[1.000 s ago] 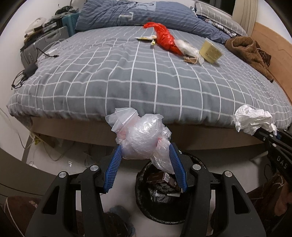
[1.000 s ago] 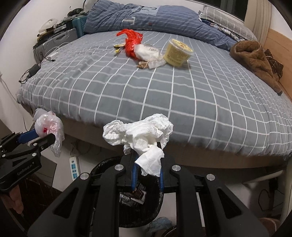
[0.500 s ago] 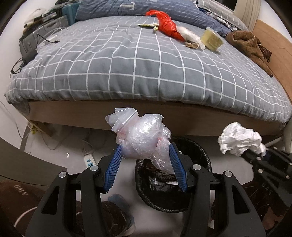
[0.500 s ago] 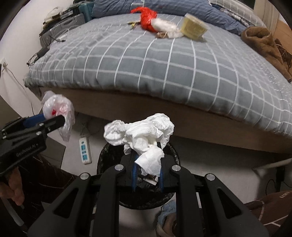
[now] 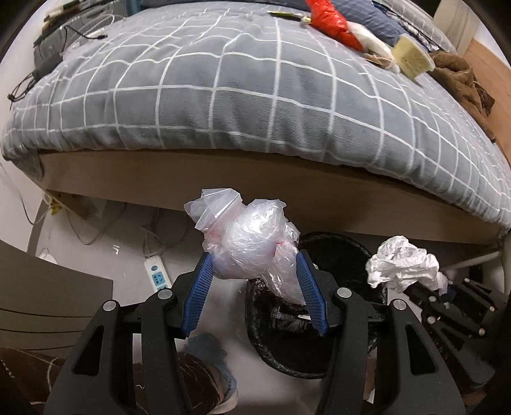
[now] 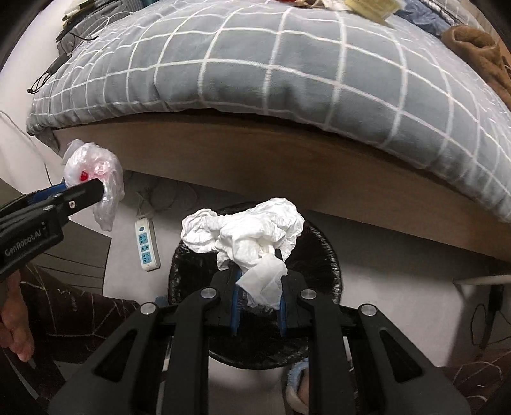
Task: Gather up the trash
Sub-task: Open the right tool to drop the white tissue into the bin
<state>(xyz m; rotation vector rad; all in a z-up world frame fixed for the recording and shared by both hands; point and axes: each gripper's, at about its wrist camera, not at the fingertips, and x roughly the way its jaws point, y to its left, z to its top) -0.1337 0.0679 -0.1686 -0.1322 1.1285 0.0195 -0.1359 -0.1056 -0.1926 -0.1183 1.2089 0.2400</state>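
Observation:
My left gripper (image 5: 254, 271) is shut on a crumpled clear plastic bag (image 5: 249, 245), held above the left rim of a black bin (image 5: 287, 360) on the floor. My right gripper (image 6: 257, 277) is shut on a wad of white tissue paper (image 6: 246, 230), held right over the bin (image 6: 188, 274). The tissue also shows in the left wrist view (image 5: 402, 265), and the plastic bag in the right wrist view (image 6: 95, 178). More trash lies far back on the bed: a red bag (image 5: 329, 19) and a yellowish tub (image 5: 412, 59).
The bed with a grey checked duvet (image 5: 239, 95) overhangs its wooden frame (image 6: 287, 166) just behind the bin. A white power strip (image 6: 145, 242) and cables lie on the floor to the left. A brown garment (image 5: 460, 76) lies on the bed's right side.
Both grippers have dropped lower and moved toward the bin with their loads. The bin now sits directly under the tissue, and the bed top has risen out of view.

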